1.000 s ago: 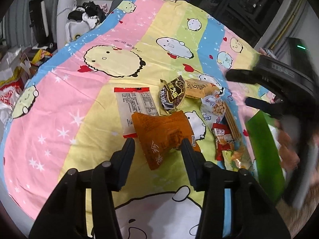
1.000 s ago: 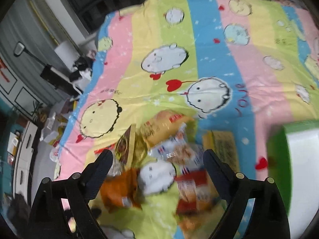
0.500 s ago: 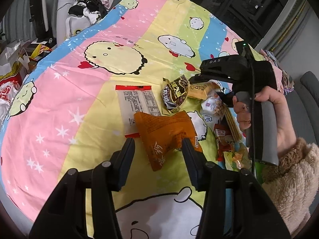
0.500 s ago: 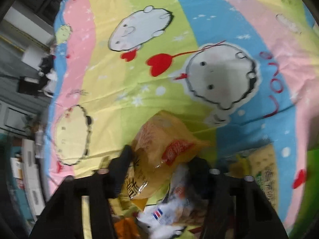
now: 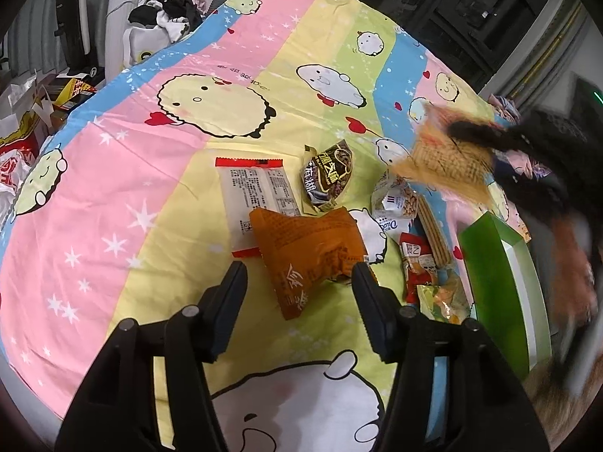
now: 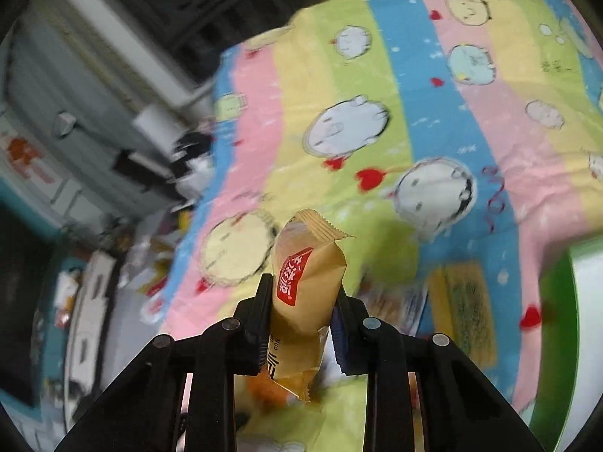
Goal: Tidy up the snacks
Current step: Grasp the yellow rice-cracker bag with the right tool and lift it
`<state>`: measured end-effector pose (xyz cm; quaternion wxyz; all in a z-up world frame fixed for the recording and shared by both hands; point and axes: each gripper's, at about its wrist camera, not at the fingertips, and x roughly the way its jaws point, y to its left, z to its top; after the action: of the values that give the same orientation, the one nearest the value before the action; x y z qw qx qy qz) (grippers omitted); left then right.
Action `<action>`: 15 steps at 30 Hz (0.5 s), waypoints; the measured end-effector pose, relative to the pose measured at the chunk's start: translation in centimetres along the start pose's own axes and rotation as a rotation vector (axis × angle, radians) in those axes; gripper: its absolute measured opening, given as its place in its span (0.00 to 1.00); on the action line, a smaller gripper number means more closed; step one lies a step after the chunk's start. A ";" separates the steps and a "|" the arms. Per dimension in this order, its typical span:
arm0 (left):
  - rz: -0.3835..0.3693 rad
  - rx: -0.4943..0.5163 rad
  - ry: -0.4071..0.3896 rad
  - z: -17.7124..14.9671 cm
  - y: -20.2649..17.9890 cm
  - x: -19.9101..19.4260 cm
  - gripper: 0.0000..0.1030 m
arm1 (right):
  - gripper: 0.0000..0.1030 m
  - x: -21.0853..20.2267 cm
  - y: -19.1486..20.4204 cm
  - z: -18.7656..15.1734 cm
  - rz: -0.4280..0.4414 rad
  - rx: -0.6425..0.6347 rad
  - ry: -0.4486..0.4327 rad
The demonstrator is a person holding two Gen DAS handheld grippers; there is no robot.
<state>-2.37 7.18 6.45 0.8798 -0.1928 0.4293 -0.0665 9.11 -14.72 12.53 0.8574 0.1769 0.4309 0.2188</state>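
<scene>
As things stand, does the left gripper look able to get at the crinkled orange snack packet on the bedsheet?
Probably yes. The left gripper is open, and the crinkled orange snack packet lies flat just ahead between its fingers with nothing on top. The right gripper, shut on a tan snack packet, is off to the side.

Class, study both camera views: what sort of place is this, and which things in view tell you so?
Probably a bedroom at home. The snacks lie on a cartoon-print bedsheet spread over a wide soft surface, seemingly a bed, a heap of clothes sits beyond its far edge, and bags and clutter crowd the floor beside it.
</scene>
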 end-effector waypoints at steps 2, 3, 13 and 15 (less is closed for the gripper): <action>-0.003 -0.010 0.004 0.0 0.2 -0.1 0.61 | 0.28 -0.9 0.0 -2.7 0.034 -0.011 0.040; -0.003 -0.012 0.007 0.0 0.2 -0.1 0.61 | 0.28 -0.9 -0.1 -3.9 0.043 -0.009 0.062; -0.007 0.046 0.056 -0.7 -0.7 0.6 0.61 | 0.29 2.6 -2.9 -10.8 0.067 0.077 0.321; -0.008 0.054 0.072 -0.9 -1.0 1.0 0.61 | 0.29 2.5 -3.5 -10.6 0.032 0.109 0.313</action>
<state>-2.40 5.67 5.60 0.8685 -0.1681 0.4578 -0.0887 2.56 -15.11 3.12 0.7653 0.1936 0.5676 0.2339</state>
